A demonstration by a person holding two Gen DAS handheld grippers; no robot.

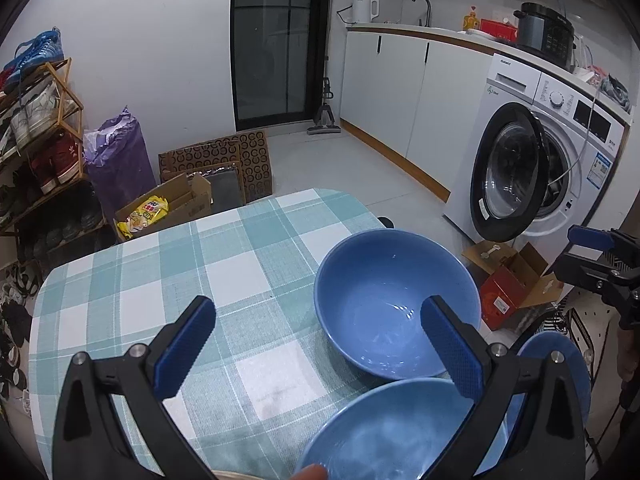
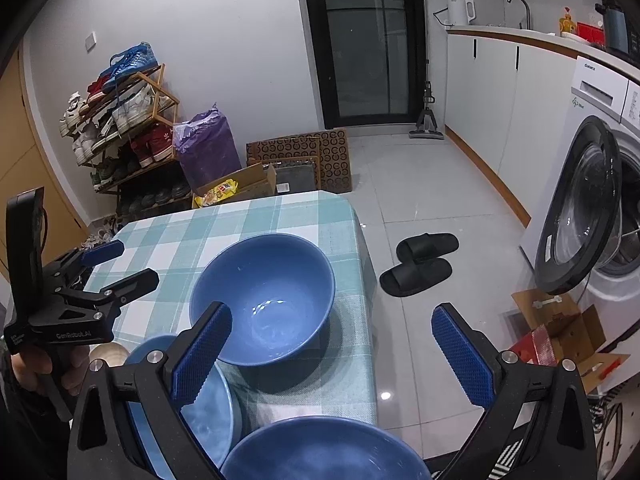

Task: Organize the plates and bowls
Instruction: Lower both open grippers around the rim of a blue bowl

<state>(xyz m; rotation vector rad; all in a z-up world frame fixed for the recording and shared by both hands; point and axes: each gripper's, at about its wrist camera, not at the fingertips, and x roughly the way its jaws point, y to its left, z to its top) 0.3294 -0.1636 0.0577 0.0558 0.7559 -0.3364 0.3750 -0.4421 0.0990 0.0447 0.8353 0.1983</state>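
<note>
A deep blue bowl (image 1: pixel 396 304) (image 2: pixel 264 296) stands upright on the checked tablecloth (image 1: pixel 168 280) (image 2: pixel 320 216), close to the table's right edge. A shallower blue bowl (image 1: pixel 384 432) (image 2: pixel 204 404) lies just in front of it. A third blue bowl (image 1: pixel 560 360) (image 2: pixel 324 452) sits nearest the right gripper and is partly hidden by fingers. My left gripper (image 1: pixel 320 344) (image 2: pixel 116 266) is open above the cloth, its right finger over the deep bowl's rim. My right gripper (image 2: pixel 334 356) (image 1: pixel 578 254) is open and holds nothing; its left finger overlaps the shallower bowl.
A wooden dish rim (image 2: pixel 106 354) shows by the person's hand (image 2: pixel 44 368). Past the table's right edge are black slippers (image 2: pixel 420 264), a washing machine with its door open (image 2: pixel 580 216) and cardboard boxes (image 1: pixel 512 280). A shoe rack (image 2: pixel 124 120) stands at the back left.
</note>
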